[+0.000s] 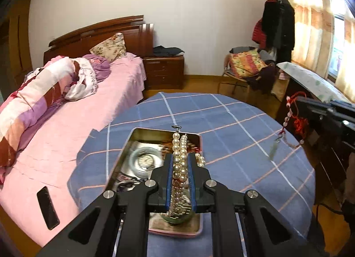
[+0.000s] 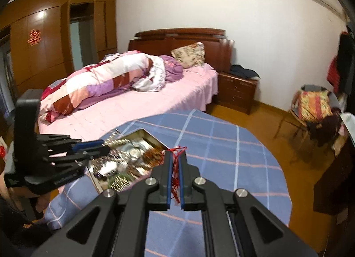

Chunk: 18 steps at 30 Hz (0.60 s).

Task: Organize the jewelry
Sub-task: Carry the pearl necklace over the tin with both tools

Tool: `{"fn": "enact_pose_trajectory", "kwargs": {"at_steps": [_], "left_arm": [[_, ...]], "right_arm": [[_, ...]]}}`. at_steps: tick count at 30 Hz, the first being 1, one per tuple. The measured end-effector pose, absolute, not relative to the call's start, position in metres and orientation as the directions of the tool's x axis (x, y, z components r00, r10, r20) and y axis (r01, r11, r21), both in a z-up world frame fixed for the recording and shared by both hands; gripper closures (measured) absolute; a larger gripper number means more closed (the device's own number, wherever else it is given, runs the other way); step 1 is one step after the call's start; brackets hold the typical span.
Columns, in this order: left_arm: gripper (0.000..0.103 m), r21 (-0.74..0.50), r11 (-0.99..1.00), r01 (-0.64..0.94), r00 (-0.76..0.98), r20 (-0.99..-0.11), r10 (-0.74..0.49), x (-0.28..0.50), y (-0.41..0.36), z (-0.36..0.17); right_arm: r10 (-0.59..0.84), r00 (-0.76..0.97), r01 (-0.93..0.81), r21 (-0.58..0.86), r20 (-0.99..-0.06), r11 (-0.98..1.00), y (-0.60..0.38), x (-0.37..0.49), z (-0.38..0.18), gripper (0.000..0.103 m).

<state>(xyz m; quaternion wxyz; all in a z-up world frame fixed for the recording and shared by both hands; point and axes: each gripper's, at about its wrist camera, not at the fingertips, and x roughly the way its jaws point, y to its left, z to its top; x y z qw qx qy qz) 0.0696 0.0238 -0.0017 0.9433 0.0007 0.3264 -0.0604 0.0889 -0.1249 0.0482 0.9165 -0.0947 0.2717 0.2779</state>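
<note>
**Both grippers loaded, over the desk**

Left gripper (image 1: 180, 157): jaws narrow, clamped on a pearl necklace (image 1: 178, 161). Strand runs up between the blue pads; clasp end sticks out past the fingertips, the rest hangs in loops below the jaws. It sits right above the tin box (image 1: 124, 152), which lies on the blue plaid desk (image 1: 233, 128) at the near left.

Box contents visible in the left wrist view: a watch (image 1: 145, 160) inside a pale bangle (image 1: 138, 151), more beads along the right wall. Other items too blurred to tell.

Right gripper (image 2: 175, 157): jaws narrow, pinching a red cord bracelet (image 2: 175, 168). Cord threads between the pads, tuft pokes out at the tips. In the left wrist view it hangs from the gripper at far right, pale beads on the cord, dangling above the desk edge, apart from the box.

Right gripper is just right of the box, left gripper over it.

Pink bed (image 1: 73, 124) left of the desk.
</note>
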Motion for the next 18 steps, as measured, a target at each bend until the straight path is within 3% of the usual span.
{"fn": "enact_pose_trajectory", "kwargs": {"at_steps": [18], "left_arm": [[0.091,-0.041,0.998,0.042,0.765,-0.642,-0.059,0.084,0.057,-0.016]], "right_arm": [[0.507,0.619,-0.655,-0.039,-0.600,0.754,-0.055,0.106,0.030,0.096]]}}
